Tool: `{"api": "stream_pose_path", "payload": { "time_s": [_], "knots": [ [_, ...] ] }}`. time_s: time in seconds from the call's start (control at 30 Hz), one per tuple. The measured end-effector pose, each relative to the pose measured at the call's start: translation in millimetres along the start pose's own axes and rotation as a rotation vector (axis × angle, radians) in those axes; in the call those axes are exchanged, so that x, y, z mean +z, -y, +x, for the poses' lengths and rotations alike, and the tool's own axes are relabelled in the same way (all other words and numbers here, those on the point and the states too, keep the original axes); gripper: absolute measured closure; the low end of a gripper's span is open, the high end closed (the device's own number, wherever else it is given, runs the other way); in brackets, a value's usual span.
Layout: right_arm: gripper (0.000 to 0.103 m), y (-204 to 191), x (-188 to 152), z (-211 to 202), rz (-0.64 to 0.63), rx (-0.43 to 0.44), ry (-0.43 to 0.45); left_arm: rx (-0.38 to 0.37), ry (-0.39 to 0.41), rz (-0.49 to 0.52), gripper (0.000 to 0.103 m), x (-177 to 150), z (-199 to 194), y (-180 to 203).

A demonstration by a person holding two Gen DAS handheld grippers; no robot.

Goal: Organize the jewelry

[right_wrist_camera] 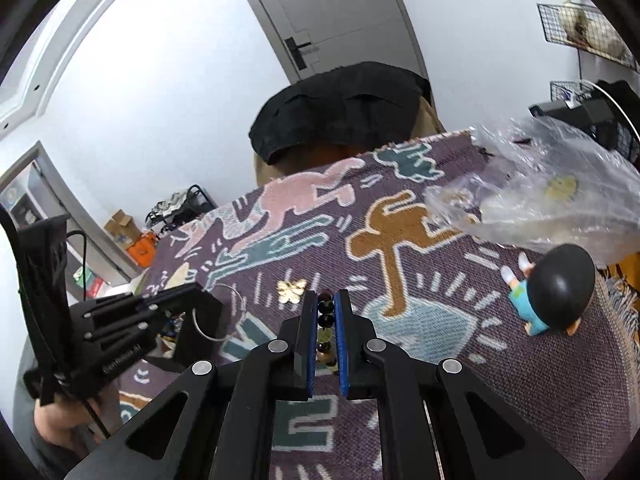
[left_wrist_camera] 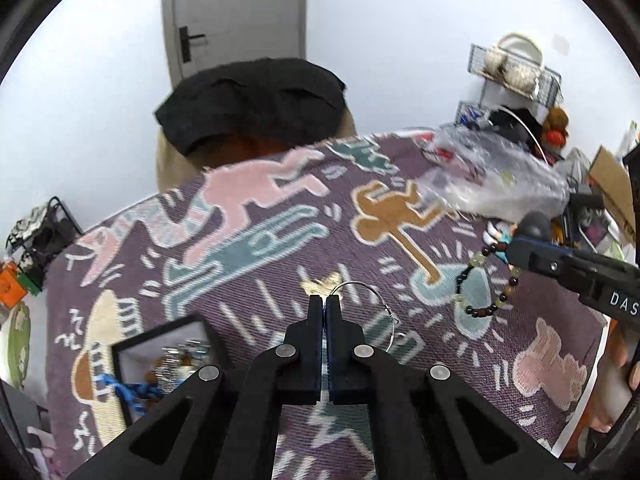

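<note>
Left gripper (left_wrist_camera: 324,304), jaws closed on a thin wire hoop (left_wrist_camera: 370,312); right gripper (right_wrist_camera: 328,320) clamped on a beaded bracelet (left_wrist_camera: 490,280). Both are lifted above the patterned rug (left_wrist_camera: 248,264). Jewelry box (left_wrist_camera: 168,356) near the rug's left edge holds several pieces; a gold butterfly ornament (right_wrist_camera: 292,290) remains mid-rug.

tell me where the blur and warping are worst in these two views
Left wrist view: motion blur smears the rug, plastic bag and jewelry box; the left gripper stays sharp. Right wrist view: crisper, bead bracelet clear; fisheye bends the door, corners go black.
</note>
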State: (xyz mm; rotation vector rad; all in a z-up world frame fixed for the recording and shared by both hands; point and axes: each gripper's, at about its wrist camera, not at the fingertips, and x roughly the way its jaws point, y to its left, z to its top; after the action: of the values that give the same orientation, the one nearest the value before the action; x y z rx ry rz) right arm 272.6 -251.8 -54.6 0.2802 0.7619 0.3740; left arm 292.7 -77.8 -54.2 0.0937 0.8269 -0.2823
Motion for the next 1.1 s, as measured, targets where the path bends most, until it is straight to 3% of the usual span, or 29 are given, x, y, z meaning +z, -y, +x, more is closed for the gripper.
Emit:
{"api": "stream_pose_path", "payload": {
  "time_s": [0.5, 0.87, 0.93, 0.97, 1.07, 1.1],
  "knots": [
    [0.094, -65, 8, 28, -0.089, 0.080, -0.019, 0.082, 0.014, -0.147, 0.103, -26, -28, -84],
    [0.094, -117, 10, 42, -0.159, 0.137, -0.034, 0.052, -0.003, -0.233, 0.101, -43, -35, -114],
    [0.094, -128, 12, 44, -0.176, 0.147, -0.035, 0.051, -0.004, -0.237, 0.094, -44, -37, -118],
    [0.094, -134, 12, 45, -0.185, 0.151, -0.035, 0.053, -0.002, -0.240, 0.082, -46, -39, -119],
    [0.094, -148, 12, 49, -0.202, 0.171, -0.041, 0.075, 0.026, -0.265, 0.027, -51, -47, -128],
    [0.094, -153, 12, 50, -0.208, 0.178, -0.043, 0.086, 0.047, -0.276, 0.020, -53, -51, -131]
  ]
}}
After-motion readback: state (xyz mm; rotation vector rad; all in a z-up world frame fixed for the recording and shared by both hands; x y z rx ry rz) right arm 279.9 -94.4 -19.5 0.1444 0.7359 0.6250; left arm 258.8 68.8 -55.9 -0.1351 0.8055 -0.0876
